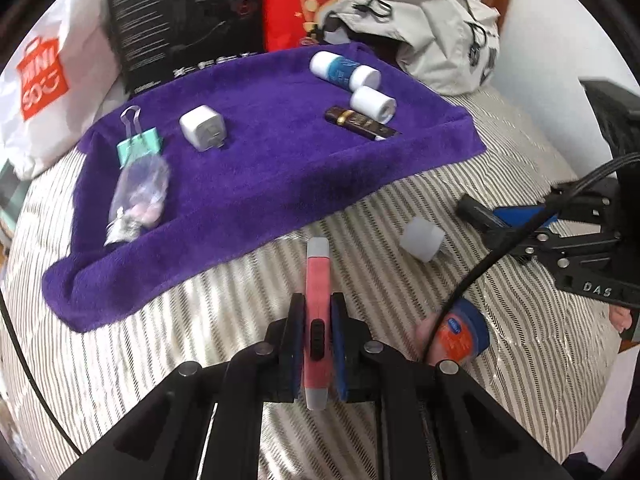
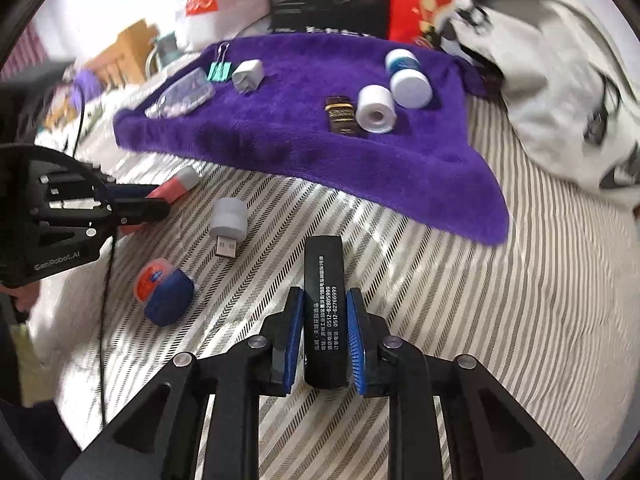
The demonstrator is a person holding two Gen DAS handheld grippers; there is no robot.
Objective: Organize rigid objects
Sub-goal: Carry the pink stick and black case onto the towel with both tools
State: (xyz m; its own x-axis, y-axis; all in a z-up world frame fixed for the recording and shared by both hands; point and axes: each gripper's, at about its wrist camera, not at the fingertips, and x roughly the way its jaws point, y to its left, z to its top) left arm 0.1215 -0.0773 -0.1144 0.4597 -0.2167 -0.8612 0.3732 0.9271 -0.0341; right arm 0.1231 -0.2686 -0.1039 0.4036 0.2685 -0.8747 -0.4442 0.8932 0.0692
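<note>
Over striped bedding, left claw (image 1: 316, 340) clamped on pink grey-tipped pen (image 1: 317, 280), right claw (image 2: 325, 340) clamped on black printed bar (image 2: 322, 300)

Both fisheye views were evenly lit, bending strongly toward dark rounded corners. Glare washed out the white bag (image 2: 224, 0), the striped bedcover (image 1: 520, 300) shone, and edges looked smeared with motion blur.
</note>
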